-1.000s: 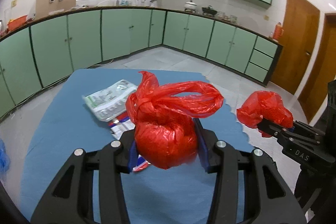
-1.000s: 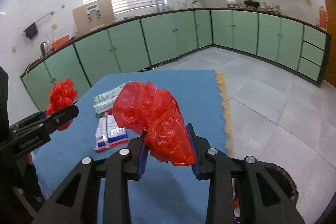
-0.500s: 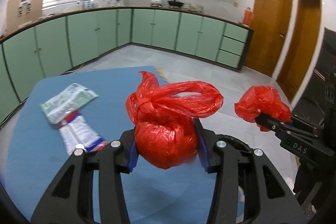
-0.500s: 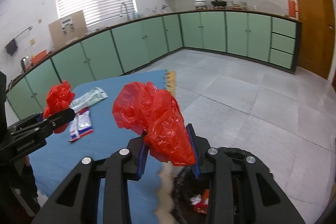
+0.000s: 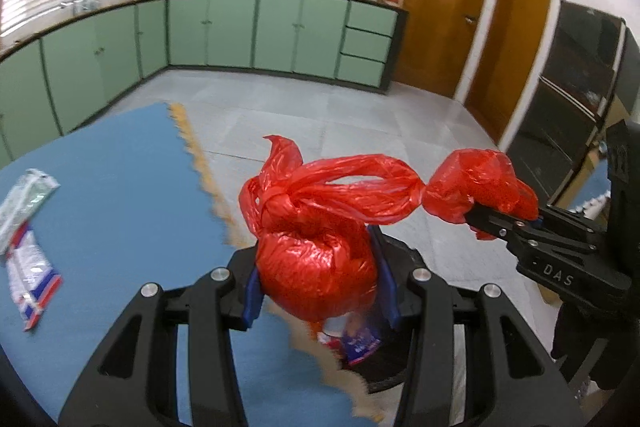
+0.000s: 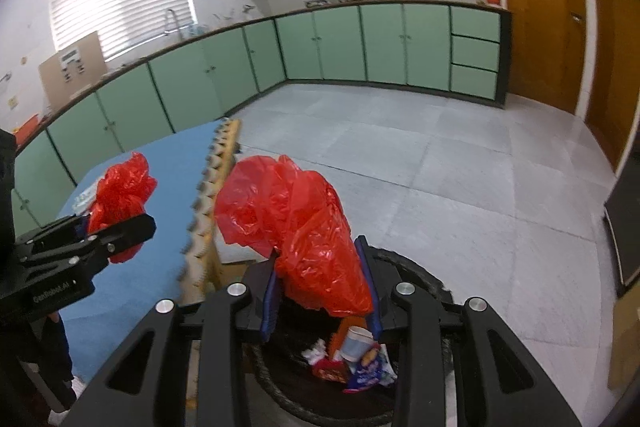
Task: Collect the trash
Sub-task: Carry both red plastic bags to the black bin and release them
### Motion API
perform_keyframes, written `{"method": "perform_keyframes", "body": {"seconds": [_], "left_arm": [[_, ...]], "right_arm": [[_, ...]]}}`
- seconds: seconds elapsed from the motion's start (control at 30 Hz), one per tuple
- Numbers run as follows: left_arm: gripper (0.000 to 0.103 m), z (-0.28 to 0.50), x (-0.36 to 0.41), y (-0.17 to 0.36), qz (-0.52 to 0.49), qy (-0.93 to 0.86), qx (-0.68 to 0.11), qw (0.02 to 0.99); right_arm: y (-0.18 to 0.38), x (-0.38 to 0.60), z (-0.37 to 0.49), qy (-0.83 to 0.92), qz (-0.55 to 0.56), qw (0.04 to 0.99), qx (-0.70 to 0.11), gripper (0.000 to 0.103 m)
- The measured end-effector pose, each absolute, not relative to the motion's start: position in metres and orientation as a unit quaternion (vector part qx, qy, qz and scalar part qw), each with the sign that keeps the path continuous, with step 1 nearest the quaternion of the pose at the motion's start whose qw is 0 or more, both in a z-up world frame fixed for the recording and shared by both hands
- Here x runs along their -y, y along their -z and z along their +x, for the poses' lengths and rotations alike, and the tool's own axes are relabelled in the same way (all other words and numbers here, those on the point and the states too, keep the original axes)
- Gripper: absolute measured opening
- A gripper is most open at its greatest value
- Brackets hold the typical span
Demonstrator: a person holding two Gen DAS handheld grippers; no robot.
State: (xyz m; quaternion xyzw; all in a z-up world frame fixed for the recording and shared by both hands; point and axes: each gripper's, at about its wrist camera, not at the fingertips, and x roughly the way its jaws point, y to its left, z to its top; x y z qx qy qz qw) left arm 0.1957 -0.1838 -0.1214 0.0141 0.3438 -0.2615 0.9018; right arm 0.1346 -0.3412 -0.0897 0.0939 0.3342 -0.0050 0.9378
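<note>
The left tool (image 5: 318, 283) clamps a knotted, ball-shaped red plastic bag (image 5: 316, 267); the right tool (image 6: 320, 297) grips a looser crumpled red plastic bag (image 6: 296, 223). Directly below the right tool, at 6 o'clock, sits a round black bin (image 6: 424, 275) already holding wrappers and a paper cup, so part of the collecting looks done. Both bags remain to be dropped, and flat printed packets (image 5: 28, 271) lie at 9 o'clock on the blue padded surface (image 5: 120, 195). Its notched edge (image 6: 208, 211) runs just beside the bin; bare tiled floor (image 6: 460, 179) opens toward 1 o'clock
</note>
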Motion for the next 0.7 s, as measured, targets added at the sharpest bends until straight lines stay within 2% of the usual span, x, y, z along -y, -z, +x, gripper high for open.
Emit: {"method": "perform_keyframes", "body": {"seconds": [0.37, 0.53, 0.63, 0.7], "left_arm": [[0.047, 0.227, 0.233, 0.156, 0.045, 0.277, -0.385, 0.879], [0.049, 0.242, 0.247, 0.164, 0.054, 0.274, -0.399, 0.873], [0.056, 0.244, 0.250, 0.163, 0.053, 0.276, -0.402, 0.872], [0.063, 0.246, 0.250, 0.163, 0.051, 0.275, -0.401, 0.872]], "right_arm": [[0.142, 0.383, 0.148, 0.034, 0.112, 0.917, -0.382, 0.034], [0.161, 0.392, 0.151, 0.040, 0.120, 0.909, -0.397, 0.037], [0.162, 0.395, 0.149, 0.043, 0.123, 0.909, -0.395, 0.040], [0.160, 0.395, 0.150, 0.044, 0.122, 0.911, -0.393, 0.045]]}}
